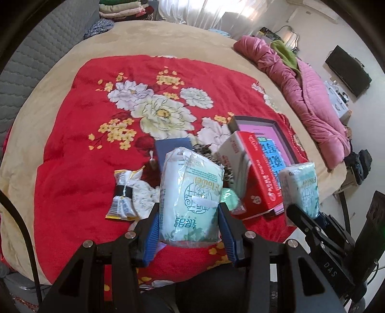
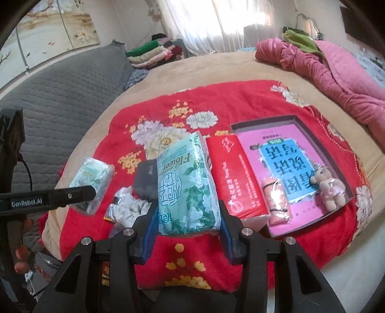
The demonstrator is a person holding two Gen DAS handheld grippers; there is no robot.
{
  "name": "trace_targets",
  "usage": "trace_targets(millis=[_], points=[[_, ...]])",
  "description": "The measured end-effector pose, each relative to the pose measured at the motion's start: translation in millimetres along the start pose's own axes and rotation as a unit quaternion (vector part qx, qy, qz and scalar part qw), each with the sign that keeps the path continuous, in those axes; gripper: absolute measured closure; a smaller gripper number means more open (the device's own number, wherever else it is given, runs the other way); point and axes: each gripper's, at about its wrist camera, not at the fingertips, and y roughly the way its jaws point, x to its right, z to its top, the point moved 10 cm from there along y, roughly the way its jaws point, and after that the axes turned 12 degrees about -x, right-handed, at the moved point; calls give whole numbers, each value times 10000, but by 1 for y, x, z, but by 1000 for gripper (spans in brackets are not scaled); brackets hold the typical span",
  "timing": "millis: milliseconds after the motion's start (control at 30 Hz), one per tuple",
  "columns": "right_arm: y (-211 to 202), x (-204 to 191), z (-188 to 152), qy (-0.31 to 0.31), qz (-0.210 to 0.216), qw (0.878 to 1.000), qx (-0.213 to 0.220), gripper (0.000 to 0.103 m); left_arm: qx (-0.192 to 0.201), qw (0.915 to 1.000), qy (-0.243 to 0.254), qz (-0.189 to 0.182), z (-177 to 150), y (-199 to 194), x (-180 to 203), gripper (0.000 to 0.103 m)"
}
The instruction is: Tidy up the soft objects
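From the left wrist we see the left gripper (image 1: 190,216) clamped on a green tissue pack (image 1: 192,192) — held above the red floral blanket (image 1: 84,144). From the right wrist, our right gripper (image 2: 189,216) grips a second tissue pack (image 2: 185,183) beside the open box (image 2: 264,122), curtains (image 2: 216,21) beyond.

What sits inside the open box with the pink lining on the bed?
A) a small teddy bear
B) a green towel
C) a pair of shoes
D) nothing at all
A: a small teddy bear lies in the box, on its printed blue panel near the right wall.
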Motion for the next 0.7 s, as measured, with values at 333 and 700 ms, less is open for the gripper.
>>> trace_targets(millis=[333, 700], points=[[-26, 0, 15, -127, -79, 9996, 256, 57, 156, 9994, 289, -83, 1, -12, 33, 57], [-13, 7, 22, -93, -97, 9998, 161, 57, -197, 9994, 275, -4, 1, 30, 25, 58]])
